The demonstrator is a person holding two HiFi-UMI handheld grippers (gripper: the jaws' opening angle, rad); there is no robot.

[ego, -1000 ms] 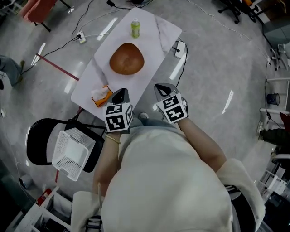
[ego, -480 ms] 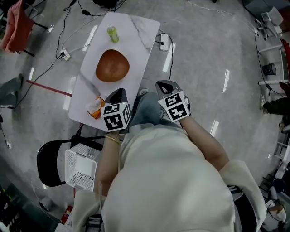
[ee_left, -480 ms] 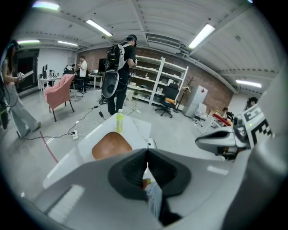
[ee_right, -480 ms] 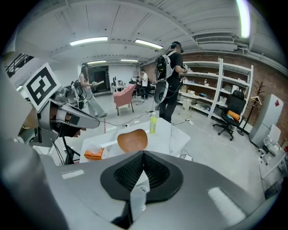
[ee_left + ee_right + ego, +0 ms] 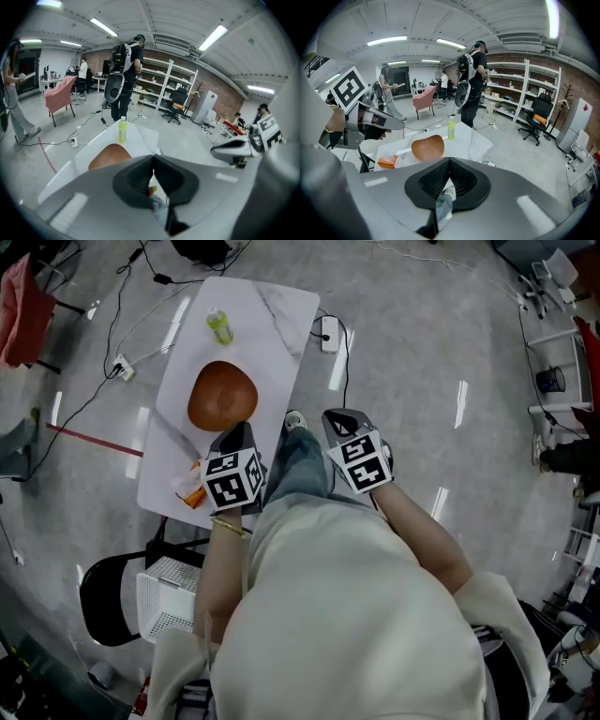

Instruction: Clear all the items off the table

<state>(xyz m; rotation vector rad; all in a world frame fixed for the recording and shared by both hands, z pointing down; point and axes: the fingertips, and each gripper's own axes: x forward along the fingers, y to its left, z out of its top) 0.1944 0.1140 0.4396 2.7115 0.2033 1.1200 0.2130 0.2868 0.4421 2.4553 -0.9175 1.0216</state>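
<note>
Both empty — left gripper (image 5: 153, 159), right gripper (image 5: 449, 163) fully closed.

On the table (image 5: 281, 315), the bottle (image 5: 219, 326) stands at the far end, the dish (image 5: 222, 396) mid-table, the packet (image 5: 189, 489) nearest.

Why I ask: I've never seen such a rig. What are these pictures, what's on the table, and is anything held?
No robot: a person holds a left gripper and a right gripper, one per hand. One picture looks down from a camera on the person's head; the other two cameras ride on the grippers, looking along their fingers. On the white table are a brown round dish, a green bottle and an orange packet. Both grippers' fingers are closed, holding nothing.
</note>
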